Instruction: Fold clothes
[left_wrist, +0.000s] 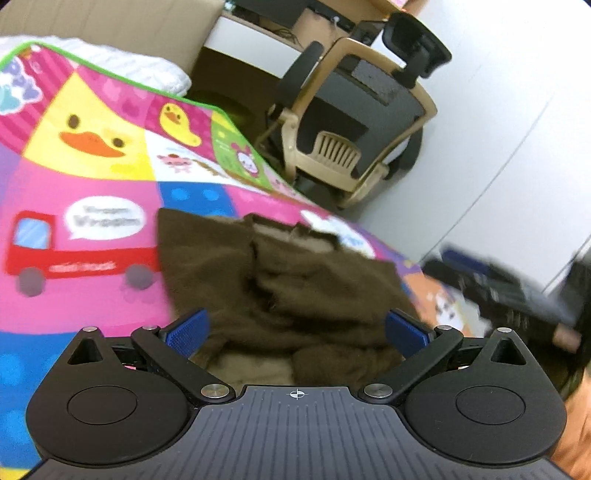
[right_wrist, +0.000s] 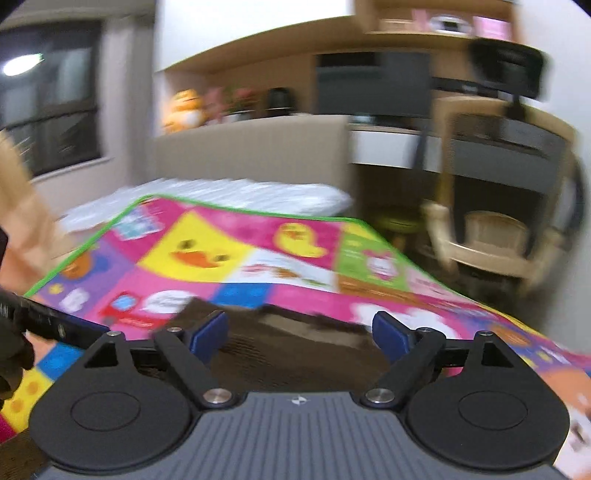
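Observation:
A brown fuzzy garment (left_wrist: 288, 291) lies rumpled and partly folded on a bright cartoon play mat (left_wrist: 96, 173). My left gripper (left_wrist: 295, 328) hovers just above its near part, jaws wide apart with nothing between the blue pads (left_wrist: 188, 328). In the right wrist view the same brown garment (right_wrist: 295, 343) shows between and beyond the fingers, with a paler lining at its neck. My right gripper (right_wrist: 299, 332) is open too, above the garment's near edge. The other gripper's dark body (left_wrist: 517, 291) shows blurred at the right of the left wrist view.
The play mat (right_wrist: 258, 258) covers a bed with white bedding (right_wrist: 221, 199) at its far end. A beige-and-grey office chair (left_wrist: 354, 122) stands beside the bed, by a desk (right_wrist: 391, 140). Plush toys (right_wrist: 188, 110) sit on a ledge behind.

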